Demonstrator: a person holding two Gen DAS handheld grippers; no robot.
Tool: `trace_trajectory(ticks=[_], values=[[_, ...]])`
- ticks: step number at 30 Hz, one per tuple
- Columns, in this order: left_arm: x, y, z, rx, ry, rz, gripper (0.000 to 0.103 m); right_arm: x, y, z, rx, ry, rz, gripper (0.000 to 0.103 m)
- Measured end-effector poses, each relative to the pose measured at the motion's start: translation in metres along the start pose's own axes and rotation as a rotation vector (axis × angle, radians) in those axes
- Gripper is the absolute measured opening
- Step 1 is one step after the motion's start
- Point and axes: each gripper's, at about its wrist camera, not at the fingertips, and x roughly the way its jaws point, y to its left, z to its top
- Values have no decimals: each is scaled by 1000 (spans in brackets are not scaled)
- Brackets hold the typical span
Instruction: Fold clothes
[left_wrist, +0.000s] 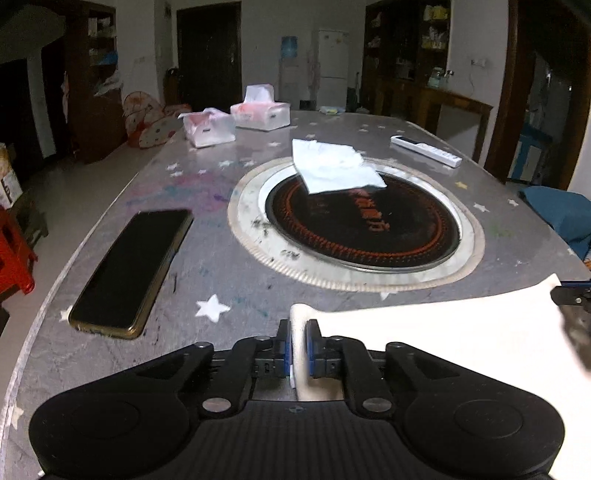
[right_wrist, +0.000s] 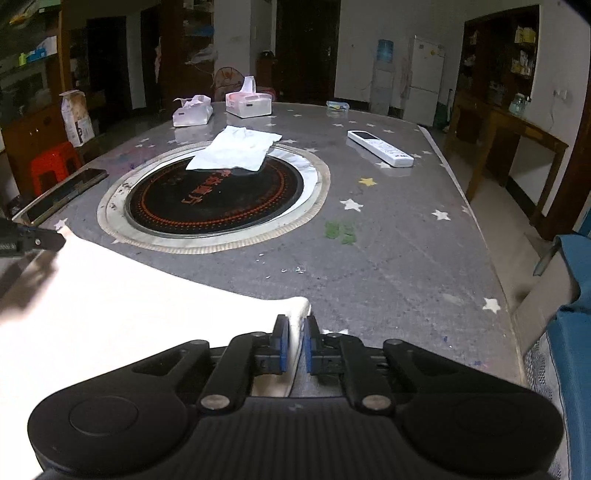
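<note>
Here both grippers, left (left_wrist: 298, 345) and right (right_wrist: 295, 341), pinch the near corners of the white cloth (left_wrist: 443, 339). Likely the first fold: next, carry both corners forward evenly over the table (right_wrist: 388, 258).

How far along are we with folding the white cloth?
Done: both grips are set. The left gripper is shut on one corner of the plain white cloth and the right gripper on the other, with the edge stretched between them. In hand: that held edge. Left: no fold shows yet; one light garment already lies folded on the round black hotplate.
</note>
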Motion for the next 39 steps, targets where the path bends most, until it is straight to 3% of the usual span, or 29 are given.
trace_trajectory(ticks=[7,10,19,24,30,36,39], values=[[-36,-4,-5,13,-34,-24,18,-39,12,-8,-33,-7,104,14],[-61,-15,-17,31,-43,-83,18,-63,29,-20,-78,-4,173,28],[-127,-63,-87,154,-7,-272,20,-130,90,-78,-256,21,320,45],[-162,-78,-118,200,-34,-346,28,-153,111,-101,-312,8,353,47],[-189,-100,-151,330,-79,-411,28,-164,131,-121,-371,-6,348,47],[-187,-107,-172,373,-52,-414,27,-172,142,-141,-420,-13,311,47],[-184,-104,-176,368,-44,-409,27,-179,137,-141,-387,-24,310,47]])
